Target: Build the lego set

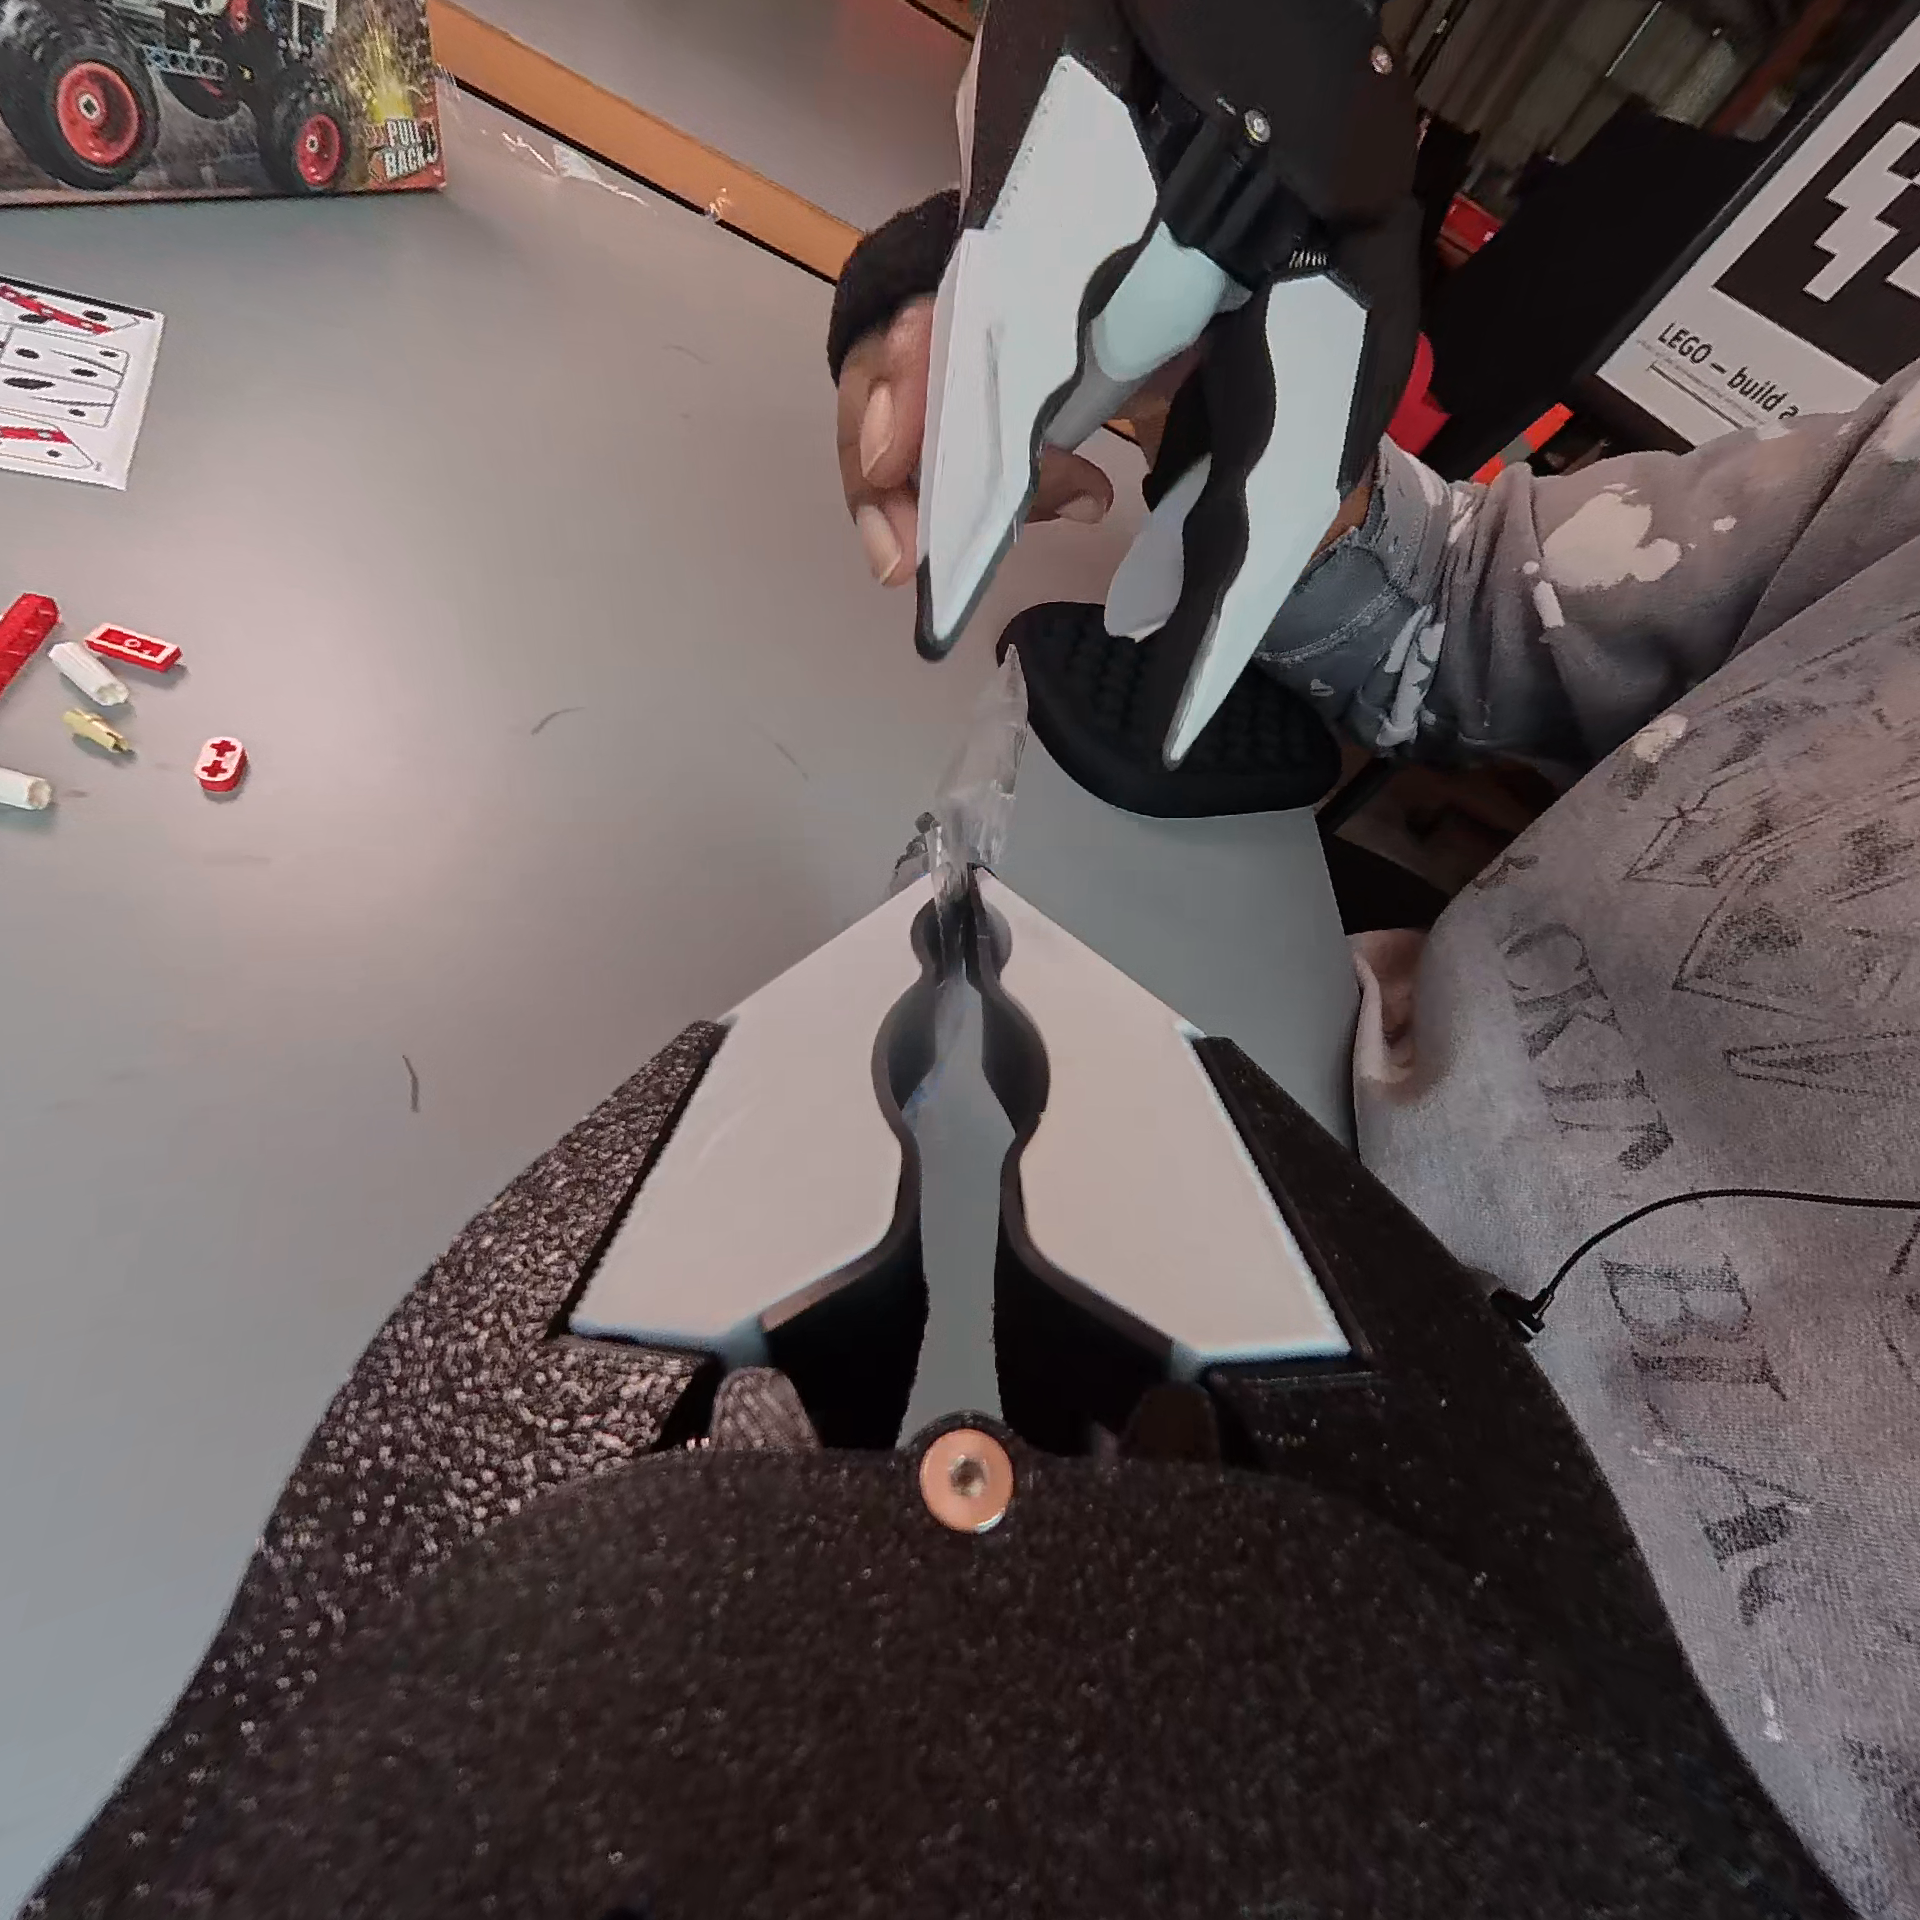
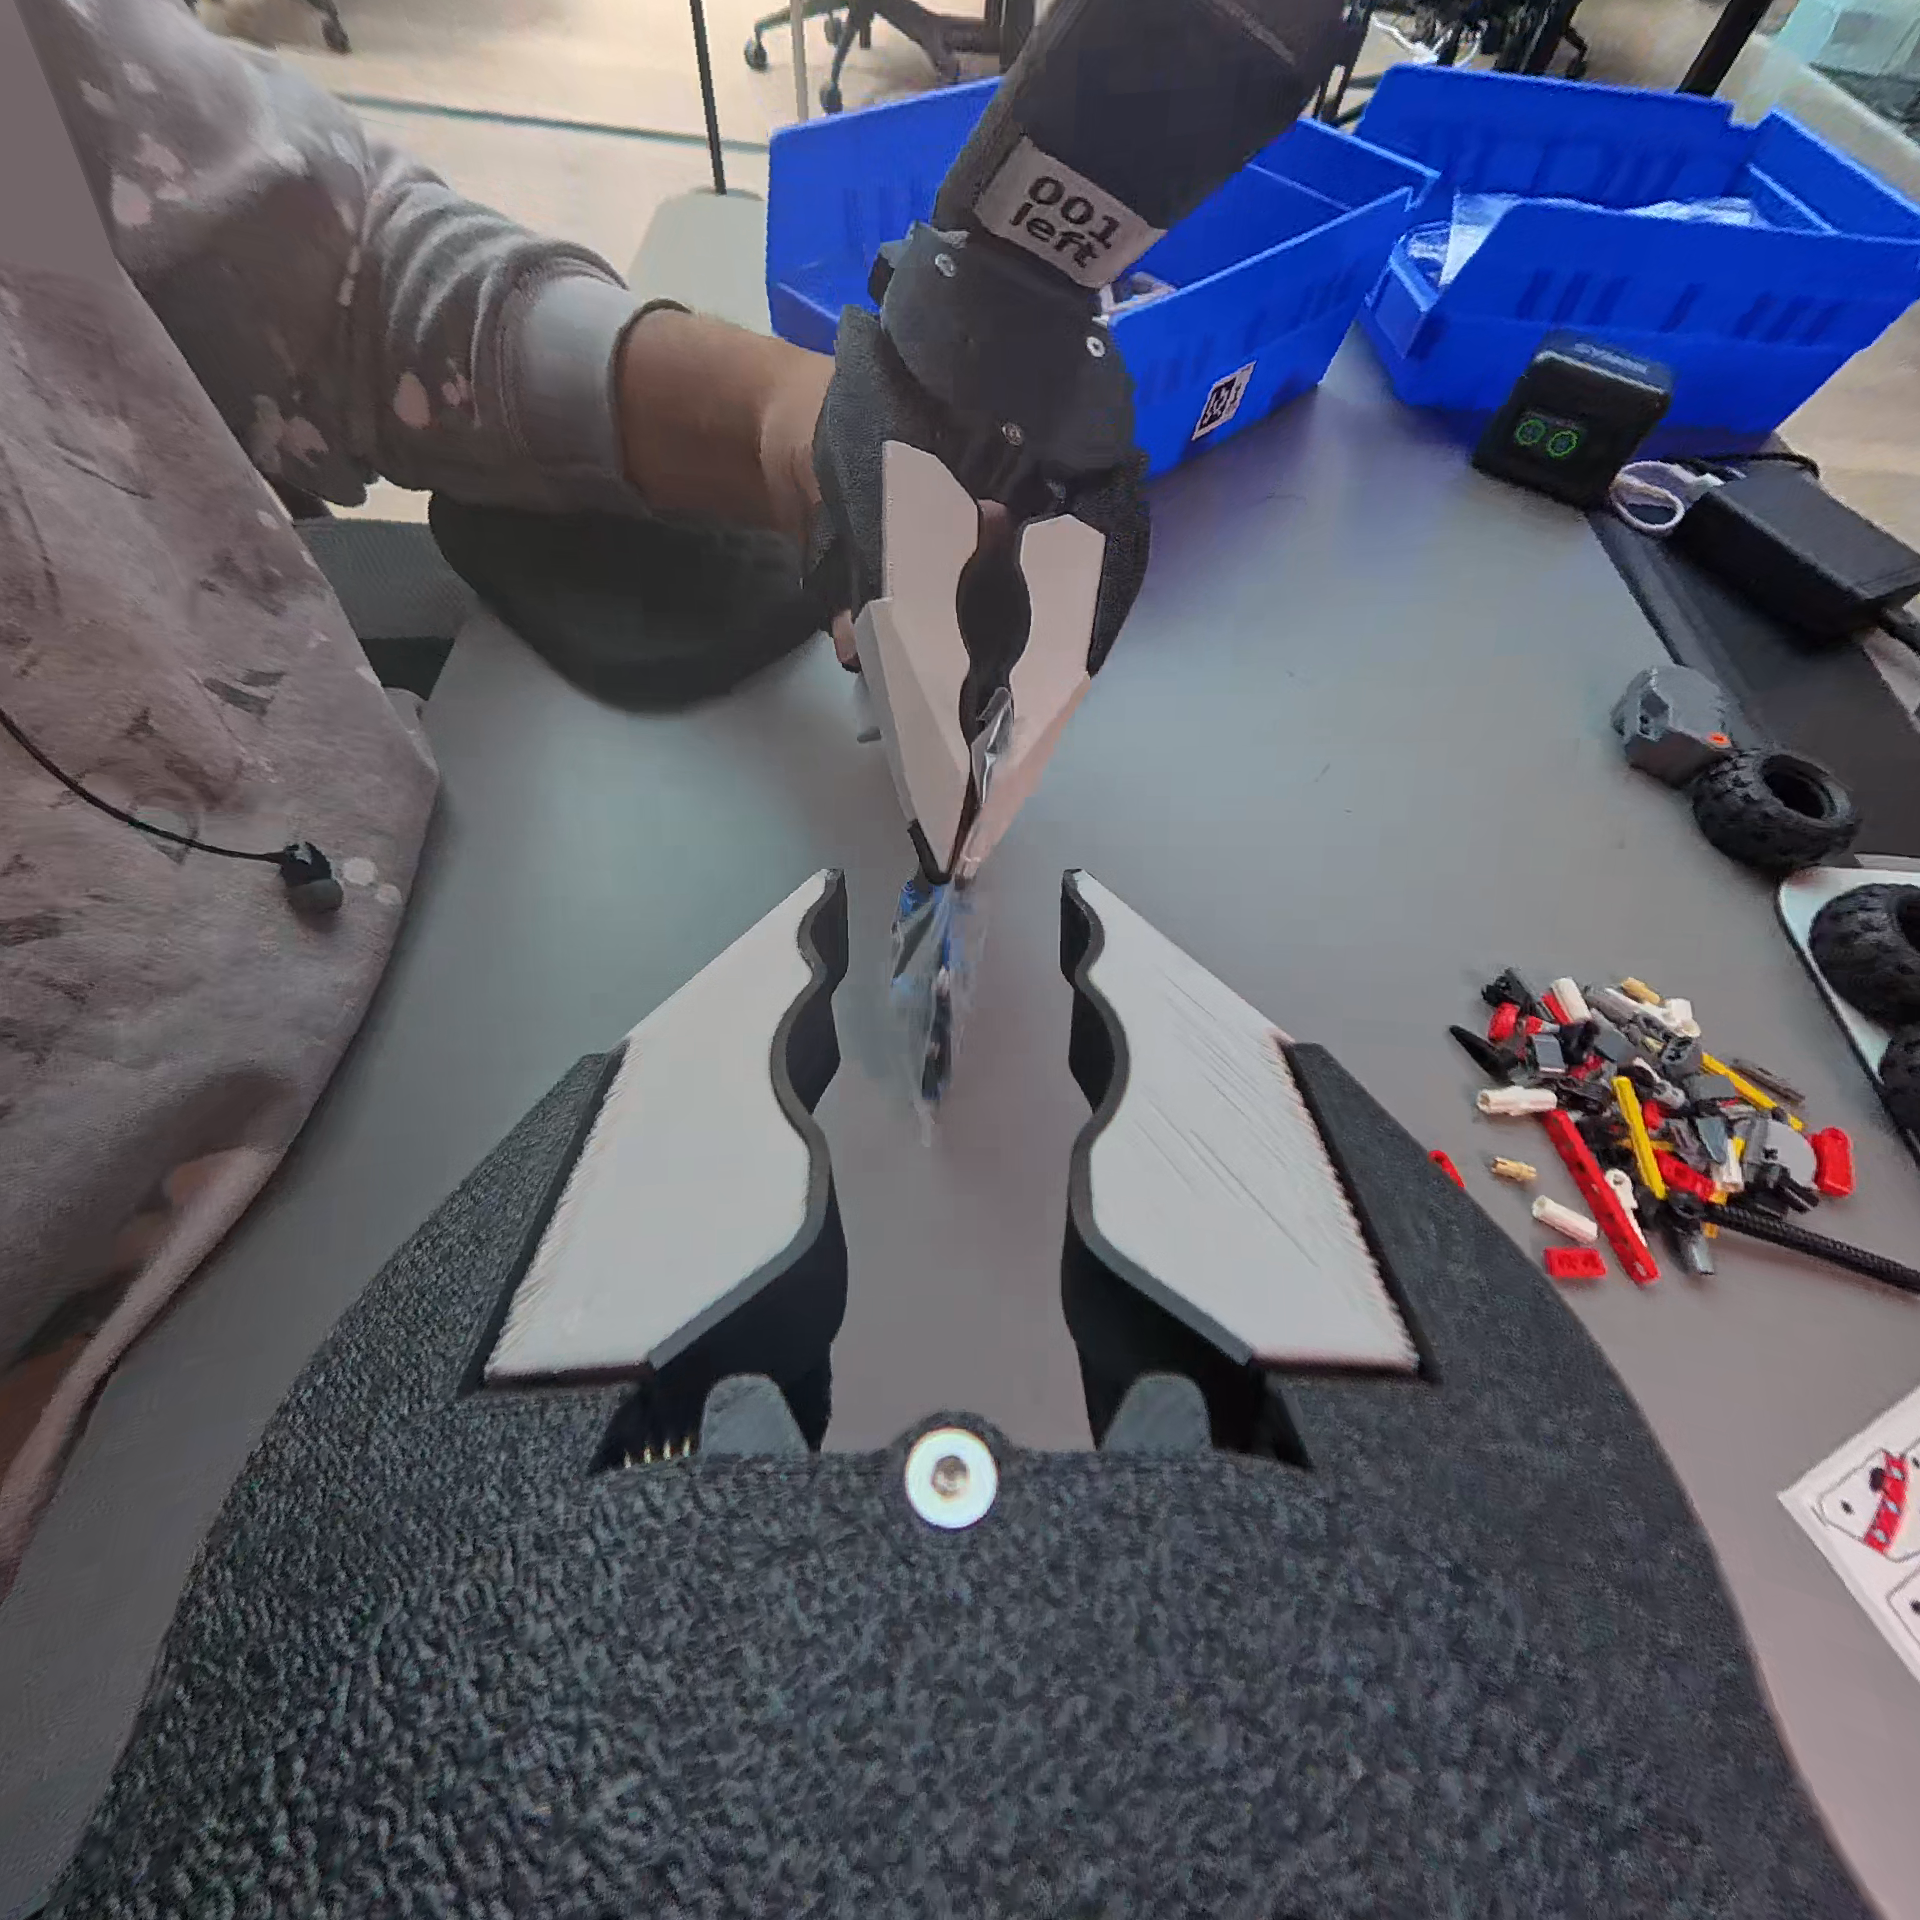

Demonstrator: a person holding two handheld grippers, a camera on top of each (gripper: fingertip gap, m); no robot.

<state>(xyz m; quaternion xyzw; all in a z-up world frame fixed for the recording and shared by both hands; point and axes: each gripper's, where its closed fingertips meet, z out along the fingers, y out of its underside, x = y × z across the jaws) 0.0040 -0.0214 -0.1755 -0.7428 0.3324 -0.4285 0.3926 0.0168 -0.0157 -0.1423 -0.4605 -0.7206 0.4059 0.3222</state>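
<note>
My left gripper is shut on the top edge of a small clear plastic bag. In the right wrist view the bag hangs blurred from the left gripper above the grey table, with small blue and dark pieces inside. My right gripper is open, and the bag hangs in the gap between its two fingers without touching them. In the left wrist view the right gripper stands open just beyond the bag, held by a hand.
A pile of loose lego pieces lies at right, with black tyres and a grey motor block behind. Blue bins and a black device stand at the back. A sticker sheet, the set's box and a few parts lie left.
</note>
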